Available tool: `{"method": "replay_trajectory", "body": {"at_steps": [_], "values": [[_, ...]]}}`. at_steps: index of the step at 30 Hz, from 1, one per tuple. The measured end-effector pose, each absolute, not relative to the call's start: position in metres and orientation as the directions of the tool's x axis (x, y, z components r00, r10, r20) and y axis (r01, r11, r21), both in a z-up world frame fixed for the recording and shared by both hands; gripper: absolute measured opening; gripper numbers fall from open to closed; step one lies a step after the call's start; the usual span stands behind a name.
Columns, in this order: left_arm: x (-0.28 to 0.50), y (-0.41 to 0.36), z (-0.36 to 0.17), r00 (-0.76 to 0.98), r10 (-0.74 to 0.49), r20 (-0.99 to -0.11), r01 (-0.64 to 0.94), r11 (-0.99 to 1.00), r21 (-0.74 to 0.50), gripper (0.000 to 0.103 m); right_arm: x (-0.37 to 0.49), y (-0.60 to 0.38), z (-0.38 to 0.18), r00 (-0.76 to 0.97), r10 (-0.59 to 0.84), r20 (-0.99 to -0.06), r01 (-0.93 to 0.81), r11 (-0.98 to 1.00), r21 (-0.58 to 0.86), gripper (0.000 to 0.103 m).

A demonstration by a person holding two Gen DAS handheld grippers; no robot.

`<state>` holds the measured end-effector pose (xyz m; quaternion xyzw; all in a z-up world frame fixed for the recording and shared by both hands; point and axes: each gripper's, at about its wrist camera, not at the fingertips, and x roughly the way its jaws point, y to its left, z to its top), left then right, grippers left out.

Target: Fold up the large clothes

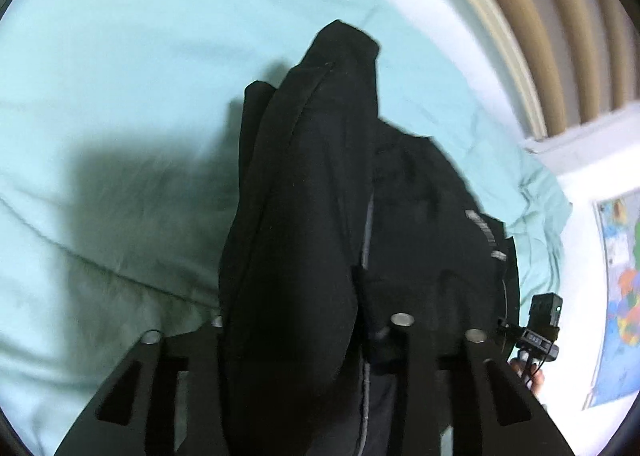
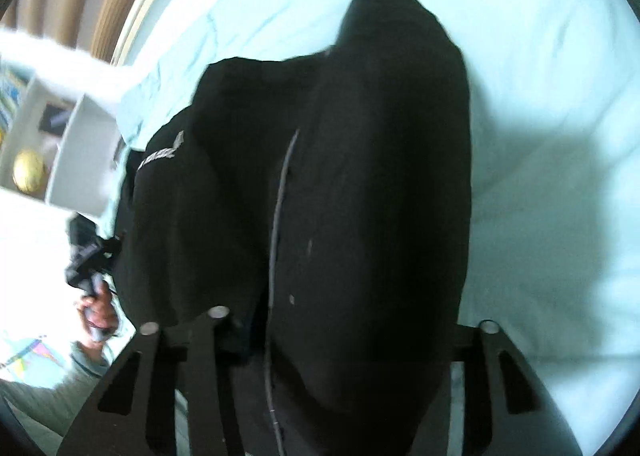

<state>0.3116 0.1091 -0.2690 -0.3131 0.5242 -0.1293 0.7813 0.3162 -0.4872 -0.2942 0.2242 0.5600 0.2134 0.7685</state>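
Note:
A large black garment (image 1: pixel 312 184) with a grey zipper line hangs in the air over a light teal bed sheet (image 1: pixel 120 68). My left gripper (image 1: pixel 312 328) is shut on a thick fold of it, and the cloth drapes forward between the fingers and hides the tips. In the right wrist view the same black garment (image 2: pixel 360 176) fills the middle, and my right gripper (image 2: pixel 352 332) is shut on it, tips hidden by cloth. A grey printed strip (image 2: pixel 160 154) shows on its left side. The right gripper's body (image 1: pixel 540 324) shows at the garment's right edge in the left view.
A wooden slatted headboard (image 1: pixel 540 16) runs along the bed's far side. A white wall with a coloured map (image 1: pixel 624 296) is at the right. A white shelf (image 2: pixel 80 144) with a yellow ball (image 2: pixel 30 176) is at the left. The person's hand (image 2: pixel 98 308) holds the left gripper.

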Motion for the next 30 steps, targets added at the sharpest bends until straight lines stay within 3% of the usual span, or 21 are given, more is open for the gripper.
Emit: {"method": "replay_trajectory", "body": {"at_steps": [9, 16, 23, 30], "values": [[0.245, 0.094, -0.161, 0.533, -0.622, -0.574, 0.07, 0.708, -0.703, 0.027, 0.248, -0.439, -0.19, 0.403, 0.508, -0.761, -0.263, 0.861, 0.436, 0.035], [0.172, 0.101, -0.11, 0.556, -0.642, -0.528, 0.143, 0.7, -0.699, 0.027, 0.2, -0.453, -0.146, 0.462, 0.497, -0.734, -0.29, 0.867, 0.405, 0.035], [0.112, 0.1, -0.117, 0.519, -0.635, -0.572, 0.116, 0.715, -0.689, 0.027, 0.184, -0.449, -0.157, 0.435, 0.47, -0.768, -0.271, 0.882, 0.386, 0.035], [0.068, 0.115, -0.176, 0.438, -0.617, -0.654, -0.003, 0.727, -0.687, 0.027, 0.16, -0.444, -0.201, 0.328, 0.471, -0.819, -0.204, 0.882, 0.425, 0.035]]}}
